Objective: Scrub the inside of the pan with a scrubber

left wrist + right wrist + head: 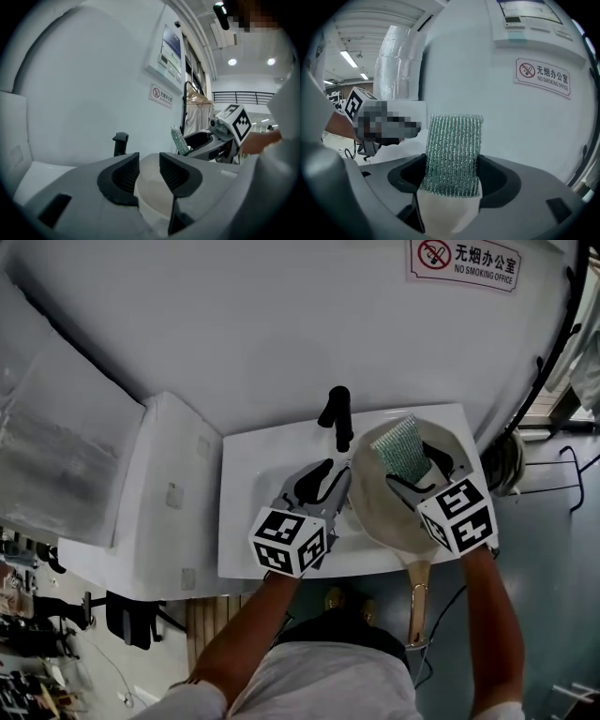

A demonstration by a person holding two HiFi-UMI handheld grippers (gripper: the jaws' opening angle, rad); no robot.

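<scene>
The right tongs (452, 174) pinch a green mesh metal scrubber (454, 145), just above the round cream pan (380, 510) in the white sink (242, 521). The left tongs (149, 171) are spread beside the pan and grip nothing. I judge that the scrubbing is not yet started.

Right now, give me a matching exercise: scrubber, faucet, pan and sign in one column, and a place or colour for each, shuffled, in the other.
Column one:
1. scrubber
2. faucet
3. pan
4. sign

Column two:
A. up on the wall
B. clamped in the right gripper
C. black, at the back edge of the sink
D. cream, with its handle sticking out over the sink's front edge

Pairs: 1-B, 2-C, 3-D, 4-A
</scene>
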